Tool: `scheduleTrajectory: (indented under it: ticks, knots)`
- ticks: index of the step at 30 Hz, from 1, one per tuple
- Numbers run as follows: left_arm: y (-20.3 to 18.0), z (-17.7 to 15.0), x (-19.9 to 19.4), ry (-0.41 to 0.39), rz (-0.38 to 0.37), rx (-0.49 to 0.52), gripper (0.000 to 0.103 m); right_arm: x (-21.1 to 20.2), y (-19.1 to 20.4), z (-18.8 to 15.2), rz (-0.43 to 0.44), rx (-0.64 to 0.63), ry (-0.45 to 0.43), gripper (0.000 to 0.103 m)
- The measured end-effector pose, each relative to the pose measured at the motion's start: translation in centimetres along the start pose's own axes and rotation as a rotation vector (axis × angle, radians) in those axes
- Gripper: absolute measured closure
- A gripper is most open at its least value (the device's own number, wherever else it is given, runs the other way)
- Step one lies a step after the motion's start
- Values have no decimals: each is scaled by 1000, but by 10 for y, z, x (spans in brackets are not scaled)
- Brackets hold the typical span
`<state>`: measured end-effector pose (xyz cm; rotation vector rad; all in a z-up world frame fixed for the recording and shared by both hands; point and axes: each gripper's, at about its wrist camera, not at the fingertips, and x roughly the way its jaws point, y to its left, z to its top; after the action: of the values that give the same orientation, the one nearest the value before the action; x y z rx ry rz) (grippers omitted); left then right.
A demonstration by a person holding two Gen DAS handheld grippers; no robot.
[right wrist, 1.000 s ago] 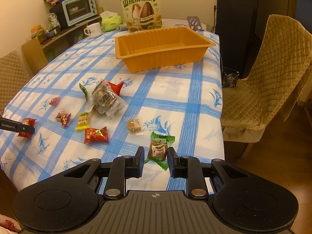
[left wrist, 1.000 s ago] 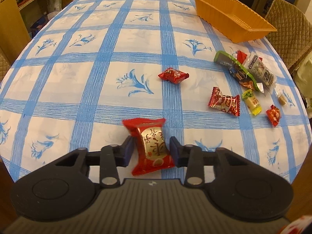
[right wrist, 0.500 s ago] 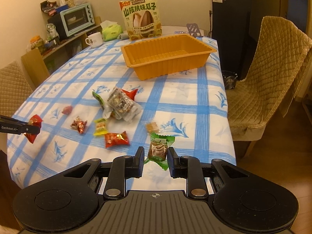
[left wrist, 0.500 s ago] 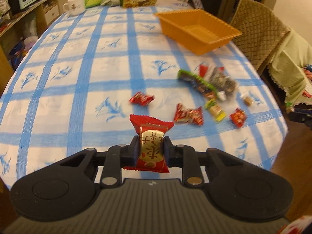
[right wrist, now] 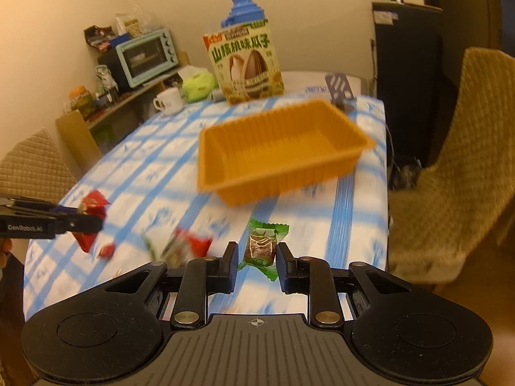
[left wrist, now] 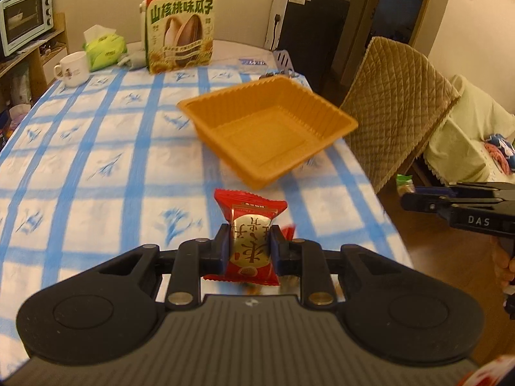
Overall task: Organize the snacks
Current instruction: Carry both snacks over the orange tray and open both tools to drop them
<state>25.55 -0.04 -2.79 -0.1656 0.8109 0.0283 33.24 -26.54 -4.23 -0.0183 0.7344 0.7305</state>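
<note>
Here the left claw [left wrist: 249, 251] grips a red snack [left wrist: 250, 241], the right claw [right wrist: 256, 262] seemingly a green candy [right wrist: 262, 247].

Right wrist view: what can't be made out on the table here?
- Loose snacks left of the right hand-held gripper: motion blur, count and print unreadable.
- Table near edge: hidden behind the gripper body.
- Green-wrapped candy: label too small to read.
- Red packet in the left hand-held gripper: partly covered by its fingers.
- Orange tray: blurred, floor looks bare.
</note>
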Motion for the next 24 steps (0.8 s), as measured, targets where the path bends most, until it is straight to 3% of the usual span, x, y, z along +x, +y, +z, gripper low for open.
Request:
scheduleTrajectory:
  ticks: [11, 24]
  knots:
    - [-49, 85, 88, -8, 74, -48, 81, 70, -71, 85, 96, -80, -8, 77]
    - [-54, 113, 167, 67, 142, -125, 81, 143, -106, 115, 157, -91, 80, 77]
